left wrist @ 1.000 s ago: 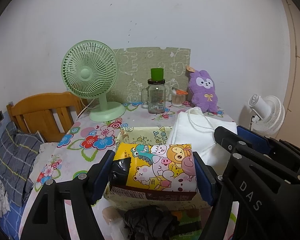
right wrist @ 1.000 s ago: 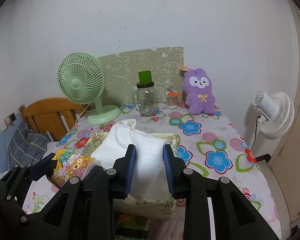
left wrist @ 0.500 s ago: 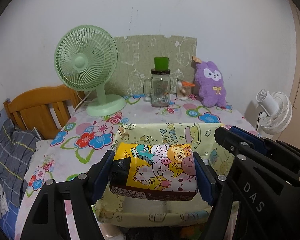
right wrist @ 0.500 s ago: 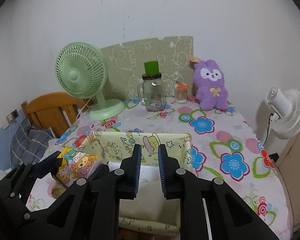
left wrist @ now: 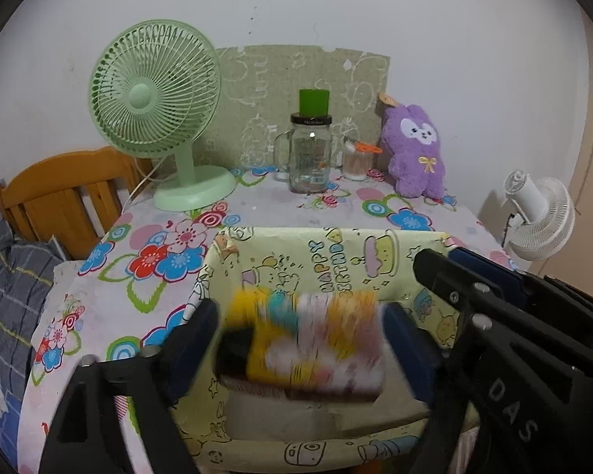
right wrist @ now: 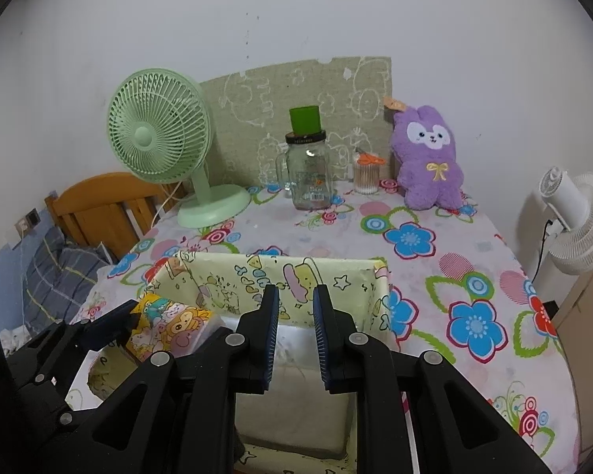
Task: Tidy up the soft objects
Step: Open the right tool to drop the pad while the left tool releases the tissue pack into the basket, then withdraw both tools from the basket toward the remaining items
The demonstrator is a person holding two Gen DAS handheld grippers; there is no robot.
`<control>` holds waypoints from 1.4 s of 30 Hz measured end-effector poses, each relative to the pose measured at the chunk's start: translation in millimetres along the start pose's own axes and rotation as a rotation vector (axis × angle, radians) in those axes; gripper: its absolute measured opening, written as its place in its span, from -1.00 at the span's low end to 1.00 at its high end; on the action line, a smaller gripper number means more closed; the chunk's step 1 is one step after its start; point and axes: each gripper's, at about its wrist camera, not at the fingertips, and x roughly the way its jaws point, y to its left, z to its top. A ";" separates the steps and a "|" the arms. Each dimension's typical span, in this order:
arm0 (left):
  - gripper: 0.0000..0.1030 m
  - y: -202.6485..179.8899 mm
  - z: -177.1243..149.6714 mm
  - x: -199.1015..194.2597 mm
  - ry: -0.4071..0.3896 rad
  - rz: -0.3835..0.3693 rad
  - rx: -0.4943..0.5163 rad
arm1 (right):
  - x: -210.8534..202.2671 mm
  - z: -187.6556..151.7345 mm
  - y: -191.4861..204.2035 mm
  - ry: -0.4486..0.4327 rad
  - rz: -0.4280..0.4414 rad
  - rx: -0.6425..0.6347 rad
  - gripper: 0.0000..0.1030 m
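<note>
Cartoon-printed tissue pack [left wrist: 308, 343] (yellow, pink and white, motion-blurred) sits between the left gripper [left wrist: 300, 349] pads, over the yellow fabric bin [left wrist: 336, 252]. Right gripper [right wrist: 294, 339] hangs slightly parted, empty, above white cloth [right wrist: 296, 414] inside.

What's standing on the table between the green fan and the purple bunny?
A glass jar with a green cup on its lid, then a small container of sticks. The right wrist view shows them clearly.

bin [right wrist: 379, 300] walls hem both tools, white pad [right wrist: 296, 407] fills floor; open tabletop [right wrist: 435, 276] right
</note>
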 end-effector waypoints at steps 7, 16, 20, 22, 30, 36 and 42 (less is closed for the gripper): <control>0.99 2.1 1.1 -2.8 -0.003 -0.020 -0.012 | -11.9 0.9 0.9 -0.060 -0.037 -0.009 0.55; 0.99 3.2 0.7 -21.1 -0.023 -0.006 -0.020 | -29.9 2.3 -0.7 -0.082 -0.049 0.000 0.81; 0.99 1.7 0.1 -32.5 -0.041 0.005 -0.015 | -42.1 0.8 1.1 -0.097 -0.049 0.005 0.87; 0.99 1.2 -1.0 -39.5 -0.050 0.009 -0.013 | -47.3 0.2 2.2 -0.105 -0.049 0.006 0.89; 0.99 0.1 -3.6 -64.9 -0.081 0.006 -0.014 | -74.8 -2.4 8.9 -0.140 -0.056 0.004 0.97; 0.99 -2.3 -7.0 -83.5 -0.108 0.008 -0.003 | -94.7 -6.6 11.6 -0.171 -0.045 0.004 0.99; 0.99 -3.8 -10.6 -100.3 -0.134 -0.006 0.002 | -114.5 -9.8 15.6 -0.200 -0.041 -0.006 0.99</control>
